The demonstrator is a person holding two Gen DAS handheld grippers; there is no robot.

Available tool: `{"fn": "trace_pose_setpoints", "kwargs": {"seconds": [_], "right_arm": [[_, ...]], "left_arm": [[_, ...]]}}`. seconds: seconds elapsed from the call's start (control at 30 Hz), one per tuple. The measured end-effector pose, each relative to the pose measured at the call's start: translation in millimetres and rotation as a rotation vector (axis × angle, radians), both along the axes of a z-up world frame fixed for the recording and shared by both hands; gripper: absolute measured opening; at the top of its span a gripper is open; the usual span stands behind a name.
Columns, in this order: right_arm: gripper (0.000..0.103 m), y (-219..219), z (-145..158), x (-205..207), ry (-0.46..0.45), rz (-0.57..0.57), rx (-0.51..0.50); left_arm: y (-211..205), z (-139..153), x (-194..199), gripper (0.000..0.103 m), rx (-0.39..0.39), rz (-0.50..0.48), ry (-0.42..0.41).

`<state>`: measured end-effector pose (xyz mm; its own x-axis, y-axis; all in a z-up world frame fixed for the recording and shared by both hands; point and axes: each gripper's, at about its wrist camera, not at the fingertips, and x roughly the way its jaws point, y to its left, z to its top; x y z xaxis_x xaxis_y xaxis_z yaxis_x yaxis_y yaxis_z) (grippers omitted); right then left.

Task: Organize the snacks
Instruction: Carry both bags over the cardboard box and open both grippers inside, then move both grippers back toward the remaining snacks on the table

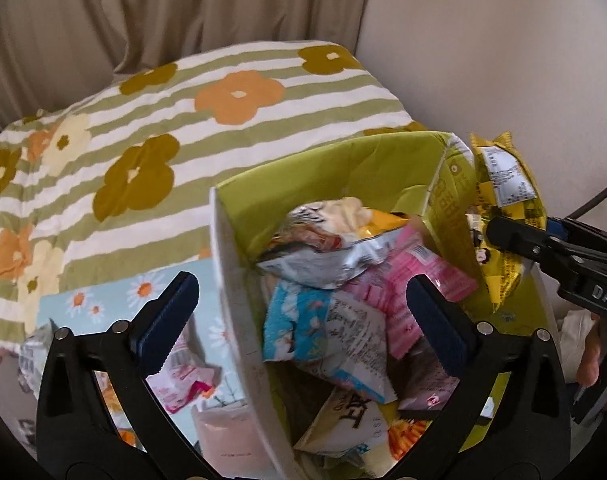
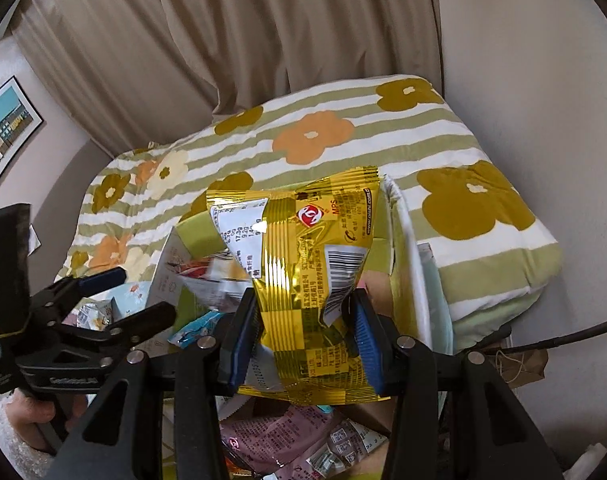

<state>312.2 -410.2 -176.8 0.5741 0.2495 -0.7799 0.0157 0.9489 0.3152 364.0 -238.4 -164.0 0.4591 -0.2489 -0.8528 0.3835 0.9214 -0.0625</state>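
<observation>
Beige curtain behind, striped floral blanket beneath. Green box on the blanket, heaped with snack packs — silver pack on top, pink pack just right of it, blue pack nearer the camera. White box wall running along the heap's left side. More packs outside that wall, on a daisy-print sheet.

Left gripper over the box, pointing down at the heap, jaws spread wide and pinching nothing; one finger outside the white wall, the other above the pink pack.

Right gripper at the box's right edge — jaws pressed onto a yellow foil pack, pads clamping its lower part, upper part standing up above the fingers with a barcode facing the camera. Yellow pack above the box's right wall, not yet among the heap.

Framed picture on the wall, far left of the box.
</observation>
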Motion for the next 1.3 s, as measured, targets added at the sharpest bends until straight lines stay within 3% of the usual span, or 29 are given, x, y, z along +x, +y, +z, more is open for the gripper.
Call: {"fn": "trace_pose_setpoints", "kwargs": {"seconds": [0.13,0.23,0.3,0.33,0.37,0.63,0.87,1.3], "right_arm": [[0.042,5,-5,11,0.033,-0.003,-0.009],[0.048,6,-7,15,0.04,-0.031,-0.026],[0.075,5,-5,14,0.033,-0.053,-0.031],[0.095,5,-4,12,0.025,-0.055,-0.026],[0.101,4,-2,8,0.012,-0.056,-0.018],[0.101,9,7,-22,-0.024,-0.012,-0.036],[0.101,11,28,-48,-0.039,0.02,0.002],[0.101,47,76,-93,-0.213,0.157,-0.036]], "left_arm": [[9,3,-4,0.103,0.006,0.011,-0.015],[17,5,-9,0.103,-0.015,0.016,-0.02],[22,6,-11,0.103,-0.026,0.025,-0.021],[25,6,-14,0.103,-0.025,0.031,-0.022],[27,7,-17,0.103,-0.023,0.038,-0.024],[43,11,-46,0.103,-0.022,0.068,-0.035],[53,33,-77,0.103,-0.04,0.101,-0.079],[99,79,-156,0.103,-0.037,0.265,-0.185]]}}
